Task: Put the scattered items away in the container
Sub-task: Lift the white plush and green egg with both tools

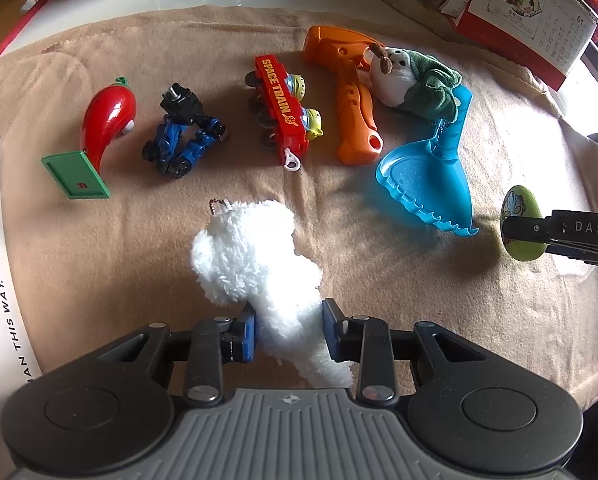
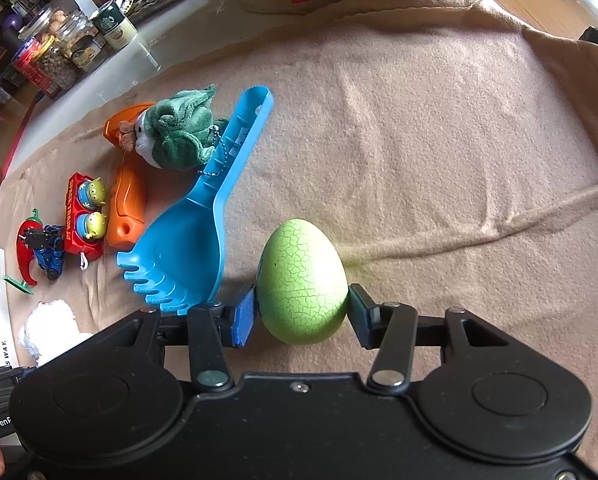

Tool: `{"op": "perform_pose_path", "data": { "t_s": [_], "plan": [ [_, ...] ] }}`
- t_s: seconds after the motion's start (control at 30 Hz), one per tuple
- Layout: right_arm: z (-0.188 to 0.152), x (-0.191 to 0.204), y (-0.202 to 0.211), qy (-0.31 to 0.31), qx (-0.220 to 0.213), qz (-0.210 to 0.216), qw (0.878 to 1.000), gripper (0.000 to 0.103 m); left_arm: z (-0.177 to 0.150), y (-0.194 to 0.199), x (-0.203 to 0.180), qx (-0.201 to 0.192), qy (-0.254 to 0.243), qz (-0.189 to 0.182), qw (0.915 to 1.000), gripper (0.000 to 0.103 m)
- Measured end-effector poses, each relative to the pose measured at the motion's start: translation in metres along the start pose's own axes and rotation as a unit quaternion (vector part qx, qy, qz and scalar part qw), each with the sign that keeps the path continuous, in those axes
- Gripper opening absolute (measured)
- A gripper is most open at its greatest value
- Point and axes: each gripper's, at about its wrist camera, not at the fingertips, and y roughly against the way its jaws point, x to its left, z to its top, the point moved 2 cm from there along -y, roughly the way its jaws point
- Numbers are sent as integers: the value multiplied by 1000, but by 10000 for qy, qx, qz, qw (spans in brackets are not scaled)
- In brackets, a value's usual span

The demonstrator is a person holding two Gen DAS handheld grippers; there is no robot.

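On blanketed worktop [image 1: 379, 280], plush [image 1: 255, 256] is pinched by left tool [image 1: 289, 330], egg [image 2: 303, 280] clamped by right tool [image 2: 301, 312]; smooth egg could slip when lifted.

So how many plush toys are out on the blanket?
2. The white plush sits near the front, between the left tongs. The green plush lies at the back, resting on the orange toy and the blue rake handle. None seem hidden.

Black two-finger left gripper [image 1: 289, 330] with blue pads [image 1: 248, 334], silver screws, round black discs, ribbed grey housing — small compass mark. Right gripper [image 2: 301, 314] — all-black housing, blue pads, white "DAS" lettering.
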Motion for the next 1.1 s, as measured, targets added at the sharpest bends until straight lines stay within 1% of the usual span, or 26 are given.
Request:
{"op": "perform_pose_path", "data": {
  "t_s": [0.2,0.33,0.37,0.4,0.47,0.53,0.6,0.73,0.83,0.87,0.9,1.0,1.1],
  "plan": [
    [-1,4,20,119,-57,-3,9999,50,0,20,0,-130,-65,17,9999,27],
    [-1,9,33,230,-99,-7,9997,50,1,36,-2,-253,-102,23,9996,25],
    [-2,11,36,252,-106,-11,9996,50,1,39,-2,-280,-111,26,9995,23],
    [-2,12,39,273,-108,-10,9996,50,1,42,-3,-297,-128,28,9995,19],
    [-4,14,43,305,-122,-9,9995,50,0,44,-4,-260,-184,51,9995,18],
    [-6,15,44,346,-71,-28,9994,50,-1,39,-5,-162,-234,115,9995,22],
    [-8,14,43,315,-45,-33,9995,50,-2,30,-4,-111,-192,150,9996,37],
    [-11,12,36,246,56,-32,9997,50,-3,7,-1,105,23,101,9999,42],
    [-13,10,31,240,111,-38,9996,50,0,-4,0,167,133,41,9998,44],
    [-13,9,30,241,120,-52,9996,50,0,-7,0,168,158,32,9997,42],
    [-13,9,28,239,134,-65,9996,50,1,-9,0,170,179,30,9997,22],
    [-13,7,26,252,167,-83,9995,50,1,-6,3,23,220,15,9998,19],
    [-13,6,27,287,157,-102,9994,50,1,3,3,-89,122,94,9998,19]
  ]
}}
